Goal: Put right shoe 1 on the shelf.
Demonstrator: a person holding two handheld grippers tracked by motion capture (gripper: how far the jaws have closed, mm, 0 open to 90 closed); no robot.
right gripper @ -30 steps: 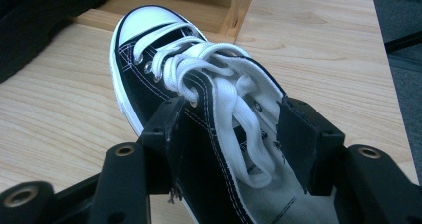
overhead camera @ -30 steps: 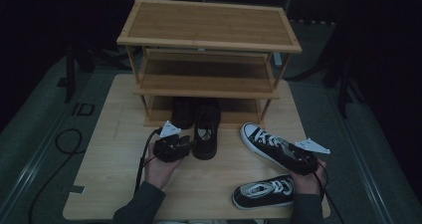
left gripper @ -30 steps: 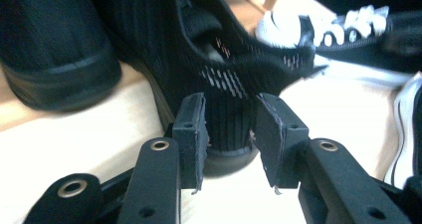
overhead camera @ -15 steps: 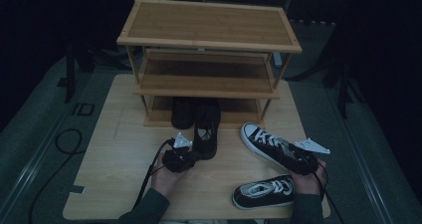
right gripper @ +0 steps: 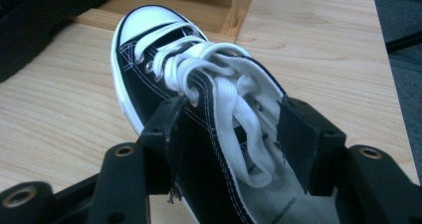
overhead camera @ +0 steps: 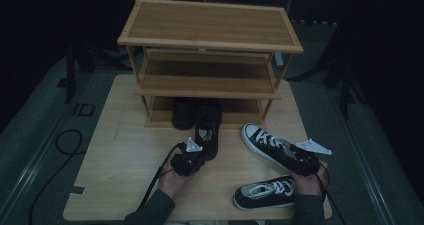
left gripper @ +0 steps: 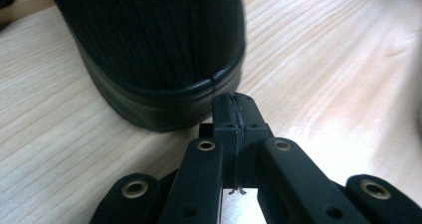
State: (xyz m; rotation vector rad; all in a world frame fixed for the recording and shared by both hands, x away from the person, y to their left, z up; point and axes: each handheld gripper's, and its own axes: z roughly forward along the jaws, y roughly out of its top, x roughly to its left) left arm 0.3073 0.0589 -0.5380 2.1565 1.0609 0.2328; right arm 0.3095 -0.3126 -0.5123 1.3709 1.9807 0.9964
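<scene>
A black shoe (overhead camera: 207, 130) lies on the wooden table (overhead camera: 120, 165) with its toe at the rack's bottom shelf. My left gripper (overhead camera: 201, 156) sits low at that shoe's heel (left gripper: 159, 45). Its jaws have just been closing and now meet (left gripper: 234, 104) with nothing between them, just short of the heel's sole rim. My right gripper (overhead camera: 295, 157) straddles the back of a black-and-white sneaker (overhead camera: 267, 142). In the right gripper view its pads (right gripper: 169, 129) lie against both sides of the sneaker (right gripper: 199, 79) by the laces.
A three-tier bamboo shoe rack (overhead camera: 210, 25) stands at the table's far side, with a second black shoe (overhead camera: 182, 114) on its bottom shelf. Another black-and-white sneaker (overhead camera: 265, 195) lies near the front edge by the right hand. A cable (overhead camera: 65, 140) lies on the floor at left.
My left gripper has moved right, nearer the front edge and lower, ending behind the black shoe's heel. The right gripper and its sneaker have stayed put.
</scene>
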